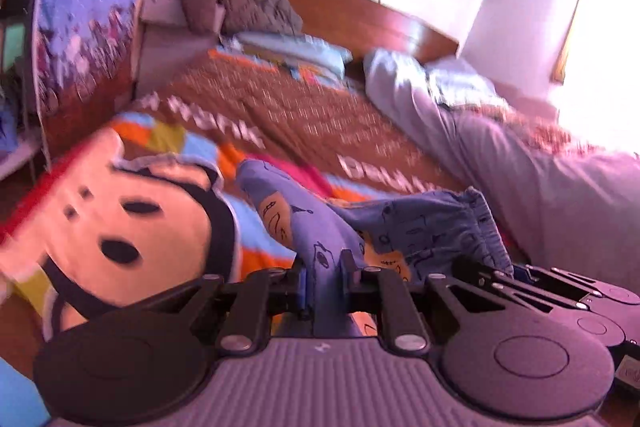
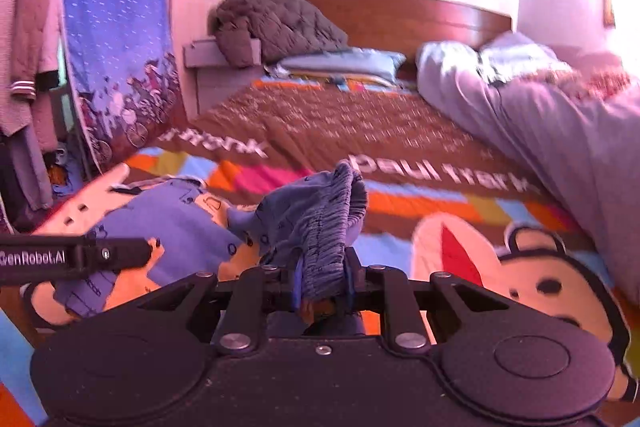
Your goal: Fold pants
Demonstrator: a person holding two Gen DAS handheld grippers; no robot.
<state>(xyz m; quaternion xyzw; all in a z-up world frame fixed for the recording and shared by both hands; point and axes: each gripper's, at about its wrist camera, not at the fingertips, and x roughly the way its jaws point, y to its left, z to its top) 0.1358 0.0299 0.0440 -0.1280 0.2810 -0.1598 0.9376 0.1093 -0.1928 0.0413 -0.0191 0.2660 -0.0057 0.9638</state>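
both grippers clenched on small blue printed cotton pants [image 2: 304, 227], lifted off bed [image 2: 400, 203].
left gripper [image 1: 322, 267] jaws pinch a leg, right gripper [image 2: 322, 279] jaws pinch the elastic waistband: likely to stretch it flat for folding.

Cartoon bedspread [image 2: 500, 267], grey quilt [image 2: 560, 131], dark jacket [image 2: 280, 23], wooden headboard [image 2: 400, 15].

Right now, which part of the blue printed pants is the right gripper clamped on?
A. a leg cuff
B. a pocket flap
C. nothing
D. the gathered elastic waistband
D: the right gripper pinches the bunched, ribbed elastic waistband of the blue printed pants, seen in the right wrist view.
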